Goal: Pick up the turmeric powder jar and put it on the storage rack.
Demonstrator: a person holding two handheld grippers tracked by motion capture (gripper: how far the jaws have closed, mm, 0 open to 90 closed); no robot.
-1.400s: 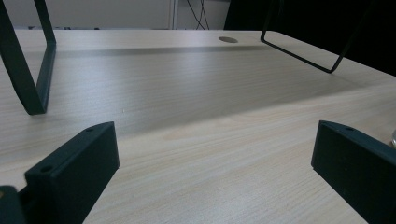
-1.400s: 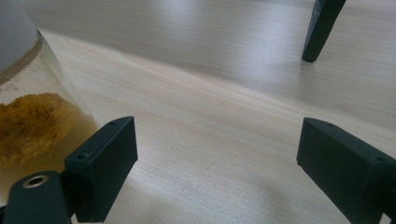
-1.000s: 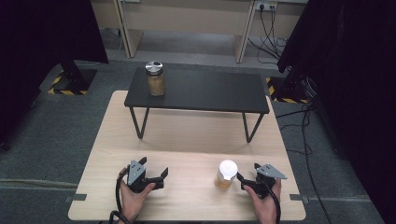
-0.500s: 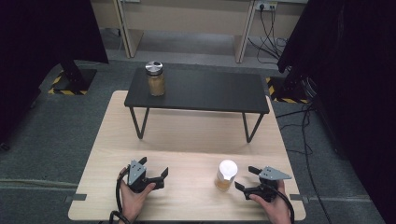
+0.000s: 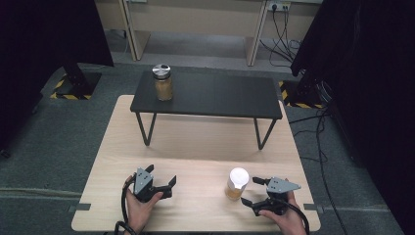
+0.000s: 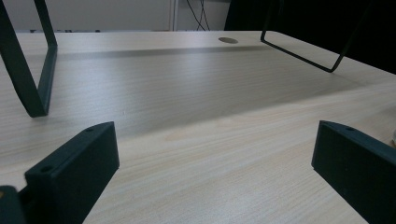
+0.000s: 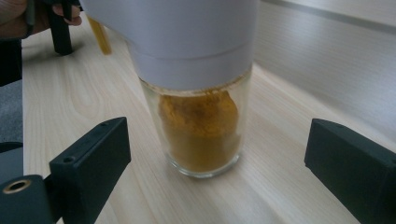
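A glass jar [image 5: 236, 185] with a white lid and orange powder stands upright on the wooden table [image 5: 195, 142], near its front right. My right gripper [image 5: 250, 191] lies just right of it, open. Its jaws have just been opening. In the right gripper view the jar [image 7: 201, 121] stands between and slightly ahead of the two jaws of the gripper [image 7: 217, 135], which do not touch it. My left gripper [image 5: 159, 175] rests open at the front left, and in its own view the gripper [image 6: 215, 140] has bare wood between its jaws.
A low black bench [image 5: 215, 95] stands across the far half of the table, with a silver-lidded jar [image 5: 162, 82] of tan powder on its left end. Its thin legs [image 6: 32, 70] rise ahead of the left gripper. Cables lie on the floor at the right.
My right gripper has drawn back a little to the right and toward the near edge, away from the white-lidded jar, and its jaws stand wider. The jar and the left gripper have stayed put.
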